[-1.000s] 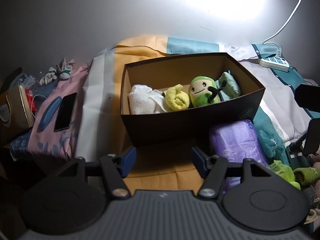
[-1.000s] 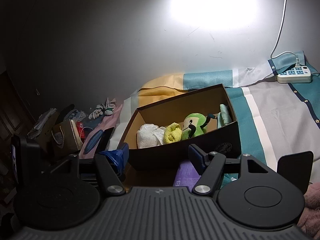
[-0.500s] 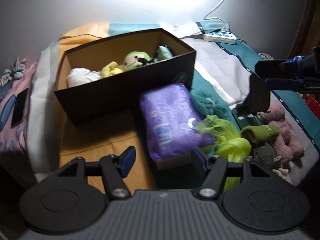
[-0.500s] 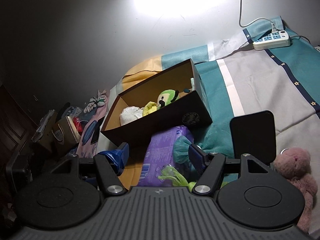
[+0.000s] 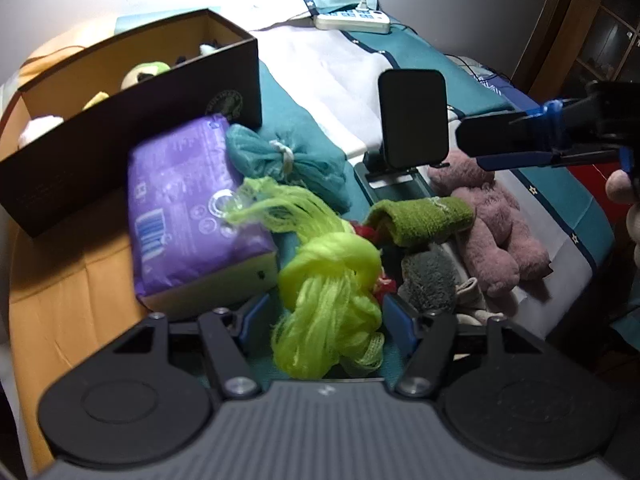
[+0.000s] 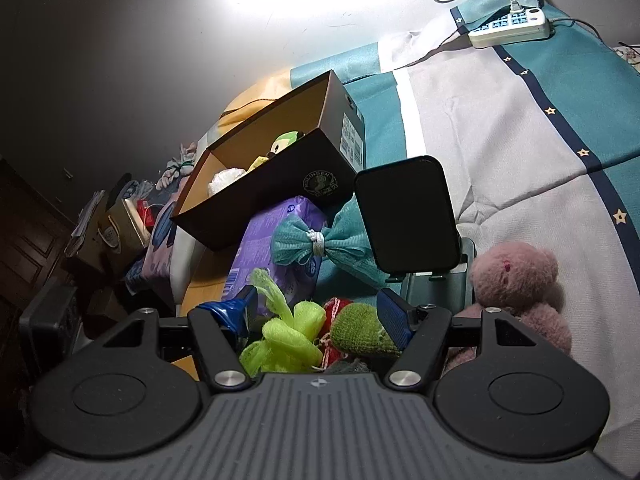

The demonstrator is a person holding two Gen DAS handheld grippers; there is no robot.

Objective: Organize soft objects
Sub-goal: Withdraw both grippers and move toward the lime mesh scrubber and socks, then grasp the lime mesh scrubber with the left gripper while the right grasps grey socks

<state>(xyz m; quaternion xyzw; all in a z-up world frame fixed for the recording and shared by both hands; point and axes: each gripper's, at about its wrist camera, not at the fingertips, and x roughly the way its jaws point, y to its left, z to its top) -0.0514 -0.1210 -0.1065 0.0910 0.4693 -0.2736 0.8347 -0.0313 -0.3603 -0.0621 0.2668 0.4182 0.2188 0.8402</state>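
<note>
A dark cardboard box (image 5: 132,116) (image 6: 280,184) on the bed holds a green plush, a yellow roll and a white cloth. In front of it lie a purple pack (image 5: 188,204), a teal mesh pouf (image 5: 288,160) (image 6: 320,240), a neon green mesh pouf (image 5: 328,280) (image 6: 288,340), a green knit piece (image 5: 420,220) (image 6: 360,332), a grey plush (image 5: 430,280) and a pink teddy (image 5: 496,232) (image 6: 520,288). My left gripper (image 5: 324,320) is open, its fingers either side of the neon pouf. My right gripper (image 6: 320,316) is open above the neon pouf and green knit piece.
A black phone on a stand (image 5: 412,120) (image 6: 408,220) sits between the pile and the teddy. A white power strip (image 5: 352,22) (image 6: 512,26) lies at the bed's far end. Bags and clutter (image 6: 116,232) stand left of the bed.
Both grippers have swung right and down from the box toward the pile of soft things. The neon green pouf now lies between my left fingers.
</note>
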